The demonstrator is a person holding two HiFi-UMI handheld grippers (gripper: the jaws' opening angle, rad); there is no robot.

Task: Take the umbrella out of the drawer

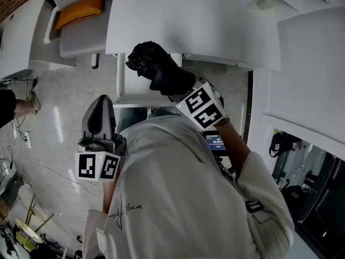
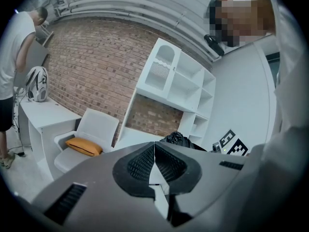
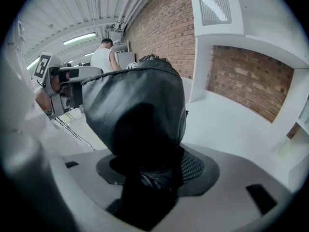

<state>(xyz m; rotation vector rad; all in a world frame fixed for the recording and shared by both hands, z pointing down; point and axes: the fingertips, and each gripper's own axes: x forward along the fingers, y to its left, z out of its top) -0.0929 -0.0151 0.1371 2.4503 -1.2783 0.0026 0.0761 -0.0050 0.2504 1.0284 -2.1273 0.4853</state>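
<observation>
The black folded umbrella (image 1: 155,68) is bunched in my right gripper (image 1: 179,88), held up in front of the white desk (image 1: 188,20). In the right gripper view the umbrella (image 3: 140,110) fills the middle, and the right gripper (image 3: 154,170) is shut on its lower end, hiding most of the pads. My left gripper (image 1: 101,102) hangs lower at the left beside the person's body, apart from the umbrella. Its jaws (image 2: 154,164) are shut together with nothing between them. In the left gripper view, the umbrella (image 2: 176,139) shows just beyond them.
A white chair with an orange cushion (image 1: 80,11) stands at the desk's left. A white shelf unit (image 2: 174,81) rises against the brick wall. Another person (image 2: 19,57) stands at a white counter at far left. Cables (image 1: 21,136) lie on the floor.
</observation>
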